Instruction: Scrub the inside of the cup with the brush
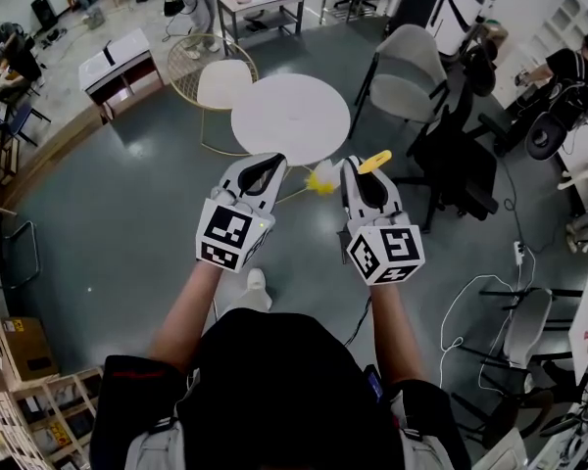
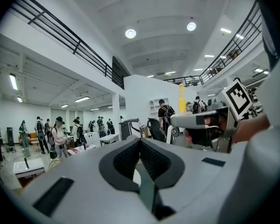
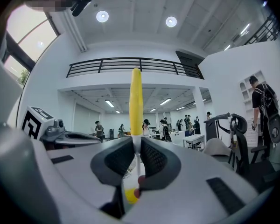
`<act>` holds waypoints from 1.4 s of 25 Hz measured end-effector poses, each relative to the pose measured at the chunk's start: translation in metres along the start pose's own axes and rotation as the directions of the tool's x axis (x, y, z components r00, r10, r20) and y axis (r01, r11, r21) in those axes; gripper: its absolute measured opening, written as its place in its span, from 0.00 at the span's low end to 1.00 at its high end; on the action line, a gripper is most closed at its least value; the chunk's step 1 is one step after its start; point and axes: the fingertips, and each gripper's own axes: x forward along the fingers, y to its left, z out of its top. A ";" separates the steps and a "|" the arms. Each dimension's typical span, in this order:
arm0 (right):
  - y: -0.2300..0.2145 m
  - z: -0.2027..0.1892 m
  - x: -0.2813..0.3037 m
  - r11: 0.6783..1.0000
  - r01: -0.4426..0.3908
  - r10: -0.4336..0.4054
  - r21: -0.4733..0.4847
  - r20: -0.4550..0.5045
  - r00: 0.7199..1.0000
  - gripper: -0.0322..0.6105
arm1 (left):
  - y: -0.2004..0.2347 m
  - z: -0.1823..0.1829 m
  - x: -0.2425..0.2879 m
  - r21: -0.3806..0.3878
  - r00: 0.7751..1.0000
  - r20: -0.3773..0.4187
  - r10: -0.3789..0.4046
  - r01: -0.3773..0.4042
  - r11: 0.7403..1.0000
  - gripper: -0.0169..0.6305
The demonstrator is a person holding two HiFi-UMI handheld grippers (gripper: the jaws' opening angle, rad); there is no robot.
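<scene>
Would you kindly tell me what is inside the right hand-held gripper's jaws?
The brush, pinched at its thin white stem; its yellow handle rises clear above. The right hand-held gripper covers most of the bristle end below.

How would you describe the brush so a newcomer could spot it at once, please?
Find the round white table in the head view. Just below it, the right tongs clamp the brush. Its yellow handle sets it apart from the empty left tongs beside it.
</scene>
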 end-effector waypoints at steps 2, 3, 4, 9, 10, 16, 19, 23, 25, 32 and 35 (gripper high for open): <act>0.000 0.003 0.013 1.000 0.001 -0.001 -0.003 0.000 1.000 0.13 | 0.011 0.001 0.006 -0.002 1.000 -0.001 -0.005 0.005 1.000 0.05; 0.000 0.004 0.019 1.000 0.002 -0.002 -0.004 0.000 1.000 0.13 | 0.016 0.001 0.008 -0.002 1.000 -0.001 -0.008 0.008 1.000 0.05; 0.000 0.006 0.026 1.000 0.002 -0.002 -0.005 0.000 1.000 0.13 | 0.022 0.002 0.011 -0.002 1.000 -0.001 -0.010 0.010 1.000 0.05; 0.000 0.013 0.059 1.000 0.009 -0.009 -0.013 0.000 1.000 0.13 | 0.051 0.004 0.023 -0.008 1.000 0.005 -0.021 0.021 1.000 0.05; 0.000 0.014 0.066 1.000 0.011 -0.011 -0.015 0.001 1.000 0.13 | 0.058 0.004 0.025 -0.009 1.000 0.006 -0.023 0.023 1.000 0.05; 0.001 0.012 0.107 0.999 0.025 -0.025 -0.025 -0.008 1.000 0.13 | 0.093 -0.002 0.043 -0.018 0.999 0.011 -0.047 0.047 0.999 0.05; 0.002 0.013 0.127 0.999 0.036 -0.036 -0.027 -0.009 0.999 0.13 | 0.112 -0.004 0.051 -0.023 0.998 0.015 -0.057 0.057 0.998 0.05; 0.003 0.009 0.150 0.998 0.047 -0.048 -0.038 -0.015 0.999 0.13 | 0.134 -0.010 0.059 -0.036 0.998 0.016 -0.066 0.066 0.997 0.05; 0.004 0.007 0.160 0.998 0.050 -0.051 -0.043 -0.019 0.998 0.13 | 0.143 -0.014 0.063 -0.038 0.997 0.017 -0.071 0.072 0.997 0.05; 0.011 0.004 0.186 0.997 0.063 -0.064 -0.048 -0.023 0.998 0.13 | 0.168 -0.022 0.065 -0.045 0.995 0.009 -0.095 0.095 0.994 0.05; 0.010 0.001 0.193 0.997 0.067 -0.068 -0.050 -0.033 0.997 0.13 | 0.173 -0.026 0.067 -0.051 0.995 0.005 -0.104 0.104 0.993 0.05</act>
